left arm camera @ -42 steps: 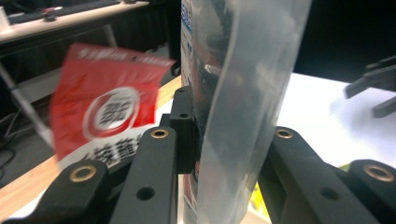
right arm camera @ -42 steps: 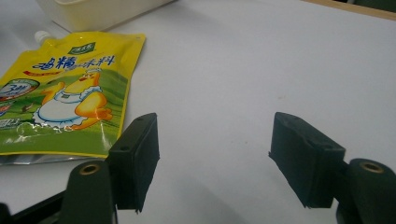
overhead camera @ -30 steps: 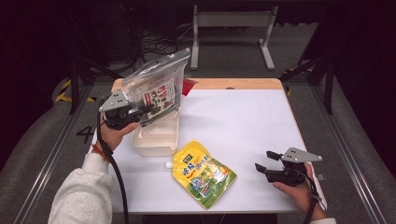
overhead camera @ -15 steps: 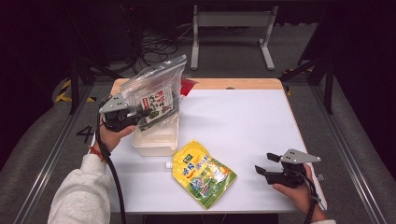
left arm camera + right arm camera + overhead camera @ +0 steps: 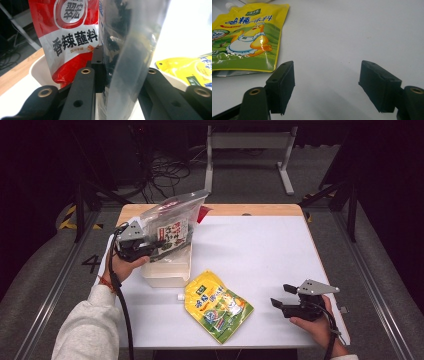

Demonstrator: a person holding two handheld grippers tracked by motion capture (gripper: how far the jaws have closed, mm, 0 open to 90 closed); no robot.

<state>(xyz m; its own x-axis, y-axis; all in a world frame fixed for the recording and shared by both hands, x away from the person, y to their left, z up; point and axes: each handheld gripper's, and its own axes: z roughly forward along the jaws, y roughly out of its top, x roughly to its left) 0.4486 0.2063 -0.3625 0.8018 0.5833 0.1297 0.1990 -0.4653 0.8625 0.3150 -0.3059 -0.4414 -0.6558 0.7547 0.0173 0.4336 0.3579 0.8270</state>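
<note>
My left gripper [image 5: 152, 245] is shut on a clear plastic bag [image 5: 172, 222] with dark contents and a printed label, and holds it tilted just above a pale tub [image 5: 165, 275]. In the left gripper view the jaws pinch the bag [image 5: 125, 50] near its lower part. A red packet [image 5: 72, 32] stands in the tub [image 5: 35, 67] behind it. A yellow-green pouch [image 5: 217, 305] lies flat on the white table. My right gripper [image 5: 280, 295] rests low at the front right, open, with nothing between its fingers. The pouch [image 5: 244, 37] lies off to its left.
The white tabletop [image 5: 250, 245] has a wooden strip [image 5: 250, 210] along its far edge. A corner of the red packet [image 5: 202, 212] sticks out behind the bag. Metal frame rails [image 5: 380, 285] run along both sides of the table, and cables lie on the dark floor beyond.
The clear bag's top has dipped a little lower toward the tub while the left hand shifted slightly. The right gripper has stayed in place.
</note>
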